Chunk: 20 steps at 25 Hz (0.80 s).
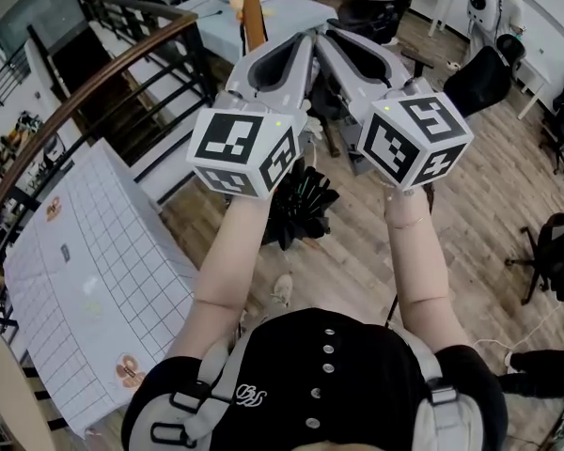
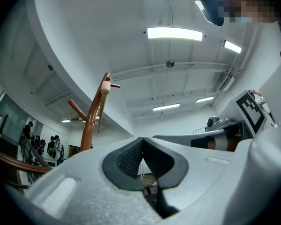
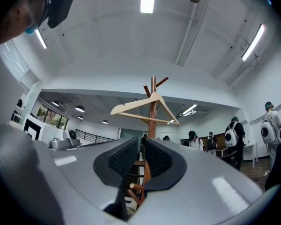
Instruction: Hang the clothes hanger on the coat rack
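A pale wooden clothes hanger [image 3: 145, 109] hangs on a peg near the top of the brown wooden coat rack [image 3: 152, 121], straight ahead in the right gripper view. The left gripper view shows that hanger [image 2: 103, 95] edge-on at the head of the rack [image 2: 90, 121]. Both grippers are held up side by side and tilt upward, short of the rack's pole [image 1: 254, 17]. My left gripper [image 2: 141, 142] has its pads pressed together with nothing in them. On my right gripper [image 3: 141, 146] a narrow gap shows between the pads, and it is empty. Neither gripper touches the hanger.
A curved stair railing [image 1: 94, 73] runs along the left. Beside it lies a white gridded sheet [image 1: 94, 280]. A dark bushy object [image 1: 305, 200] sits on the wooden floor below the grippers. A black office chair [image 1: 479, 78] stands at the right. Several people [image 3: 234, 137] stand far off.
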Motion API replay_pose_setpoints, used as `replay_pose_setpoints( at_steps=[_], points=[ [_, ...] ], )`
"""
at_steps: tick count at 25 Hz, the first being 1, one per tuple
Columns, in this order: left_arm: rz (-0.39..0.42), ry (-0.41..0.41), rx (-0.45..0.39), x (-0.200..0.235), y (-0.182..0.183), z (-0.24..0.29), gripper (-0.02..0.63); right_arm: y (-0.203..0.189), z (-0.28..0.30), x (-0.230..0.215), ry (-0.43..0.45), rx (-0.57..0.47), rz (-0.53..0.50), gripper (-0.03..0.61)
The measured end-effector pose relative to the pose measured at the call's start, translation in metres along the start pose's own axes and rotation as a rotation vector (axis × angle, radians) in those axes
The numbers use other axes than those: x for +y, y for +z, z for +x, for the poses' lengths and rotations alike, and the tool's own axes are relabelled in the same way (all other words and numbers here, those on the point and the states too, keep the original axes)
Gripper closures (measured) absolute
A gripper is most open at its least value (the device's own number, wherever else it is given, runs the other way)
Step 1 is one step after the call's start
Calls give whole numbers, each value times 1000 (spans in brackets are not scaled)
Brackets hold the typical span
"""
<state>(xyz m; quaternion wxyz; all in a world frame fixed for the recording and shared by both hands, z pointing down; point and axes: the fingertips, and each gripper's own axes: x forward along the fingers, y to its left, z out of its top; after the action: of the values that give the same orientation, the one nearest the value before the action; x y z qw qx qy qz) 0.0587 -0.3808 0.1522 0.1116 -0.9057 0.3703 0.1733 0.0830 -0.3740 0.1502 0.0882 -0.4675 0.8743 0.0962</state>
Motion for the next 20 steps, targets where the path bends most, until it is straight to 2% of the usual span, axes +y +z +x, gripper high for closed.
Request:
replay_pose_setpoints(
  at_steps=[5,12,17,20],
  points=[
    [20,23,68,-9,-22,-23,615,-29,-23,12,2,46,15,578],
    [-4,41,154,-23,-56,-56,615,-61,-62,14,-56,30,100,579],
    [-56,45,189,-34,-77,-74,615,-77,-83,26,-17,63,104,578],
    [-62,9,219,-46,-89,-86,615,-89,-92,35,0,83,104,579]
  ],
)
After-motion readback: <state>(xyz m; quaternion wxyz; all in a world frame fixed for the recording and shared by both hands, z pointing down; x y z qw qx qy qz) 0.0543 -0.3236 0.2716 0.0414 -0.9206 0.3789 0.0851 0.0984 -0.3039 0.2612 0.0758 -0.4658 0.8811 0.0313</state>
